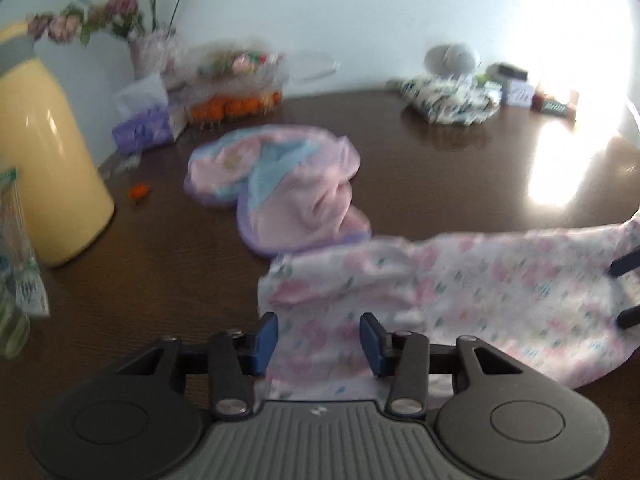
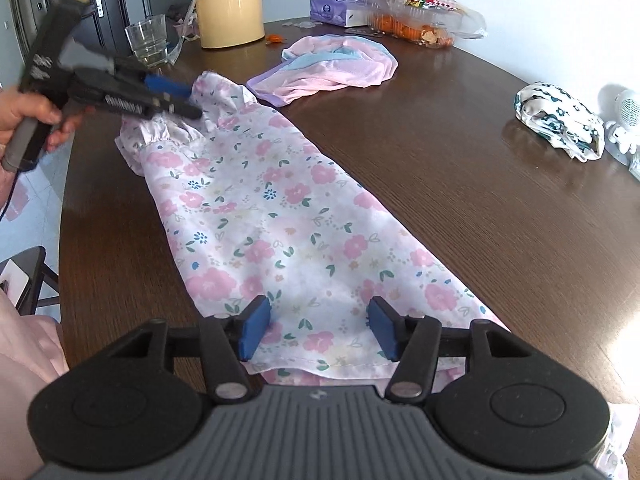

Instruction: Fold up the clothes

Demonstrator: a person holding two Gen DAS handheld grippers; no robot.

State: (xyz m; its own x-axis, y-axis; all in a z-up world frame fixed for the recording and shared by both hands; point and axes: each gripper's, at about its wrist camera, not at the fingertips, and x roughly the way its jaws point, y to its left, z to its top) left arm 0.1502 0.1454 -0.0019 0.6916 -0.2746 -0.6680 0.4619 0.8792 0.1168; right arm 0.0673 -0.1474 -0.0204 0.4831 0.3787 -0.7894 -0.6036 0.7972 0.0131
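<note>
A long white garment with pink flowers (image 2: 280, 208) lies stretched out on the dark wooden table (image 2: 480, 168). My right gripper (image 2: 319, 330) stands open over its hem end, with the cloth under and between the blue pads, untouched. At the far, ruffled end a hand holds my left gripper (image 2: 176, 98) just over the frills. In the left wrist view the left gripper (image 1: 319, 344) is open, and the floral garment (image 1: 460, 280) lies loose between its pads. The right gripper's fingertips (image 1: 624, 264) show at the right edge.
A crumpled pink and blue garment (image 2: 336, 64) lies beyond the floral one. A folded white and green cloth (image 2: 560, 120) sits far right. A yellow jug (image 2: 228, 0), a glass (image 2: 148, 40), a tissue box (image 2: 336, 10) and a plastic food box (image 2: 420, 16) line the back.
</note>
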